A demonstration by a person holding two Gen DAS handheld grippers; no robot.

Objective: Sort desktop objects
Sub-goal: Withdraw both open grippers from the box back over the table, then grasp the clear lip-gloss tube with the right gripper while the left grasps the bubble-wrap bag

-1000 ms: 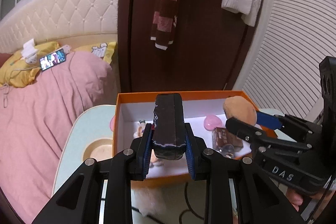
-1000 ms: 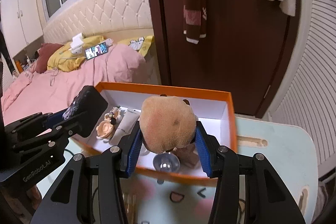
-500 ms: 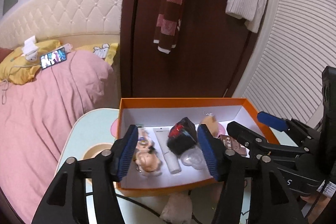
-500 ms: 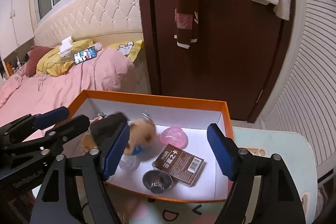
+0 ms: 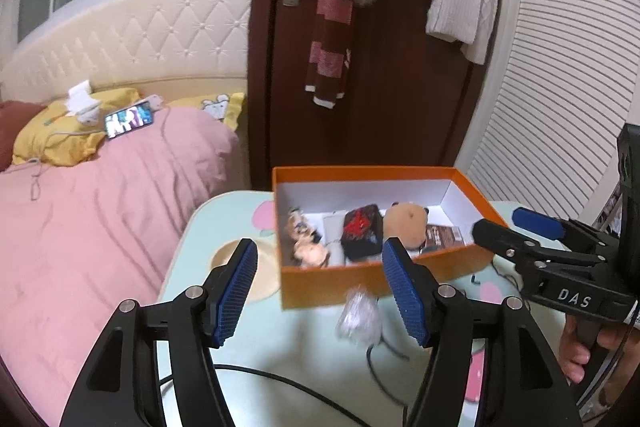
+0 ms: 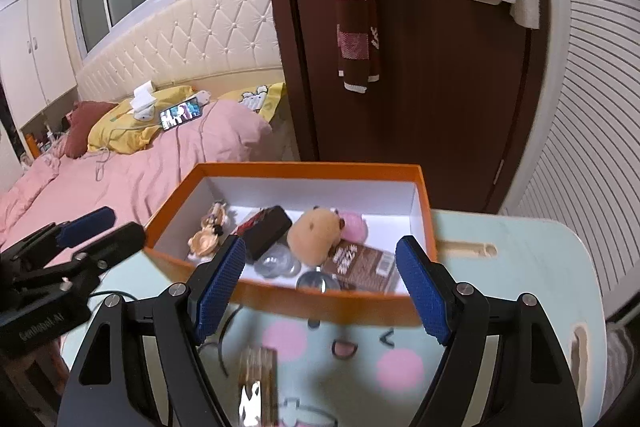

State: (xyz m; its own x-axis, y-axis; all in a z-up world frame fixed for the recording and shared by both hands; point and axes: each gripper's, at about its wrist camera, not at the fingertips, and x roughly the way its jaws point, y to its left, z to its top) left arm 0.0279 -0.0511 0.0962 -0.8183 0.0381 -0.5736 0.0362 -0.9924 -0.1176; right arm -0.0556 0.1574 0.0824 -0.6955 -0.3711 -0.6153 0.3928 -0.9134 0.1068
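An orange box (image 5: pixel 360 279) (image 6: pixel 320 303) stands on the pale green table. Inside lie a black case with red print (image 5: pixel 360 233) (image 6: pixel 266 233), a tan plush toy (image 5: pixel 406 223) (image 6: pixel 314 235), a small figurine (image 5: pixel 304 239) (image 6: pixel 208 235), a brown packet (image 6: pixel 360 263), a pink item (image 6: pixel 352 227) and clear round pieces (image 6: pixel 278 261). My left gripper (image 5: pixel 320 287) is open and empty in front of the box. My right gripper (image 6: pixel 320 287) is open and empty over the box's near wall. A crumpled clear wrapper (image 5: pixel 358 313) and a blurred wooden item (image 6: pixel 256 379) lie on the table.
A black cable (image 5: pixel 384 351) runs over the table (image 6: pixel 520 267). A bed with a pink blanket (image 5: pixel 100 207) lies left of the table. A dark door (image 6: pixel 420 47) with hanging clothes stands behind the box. The right gripper's body (image 5: pixel 560 267) shows in the left wrist view.
My left gripper let go of the black case and my right gripper let go of the plush toy; both now lie in the box. Both grippers opened and pulled back.
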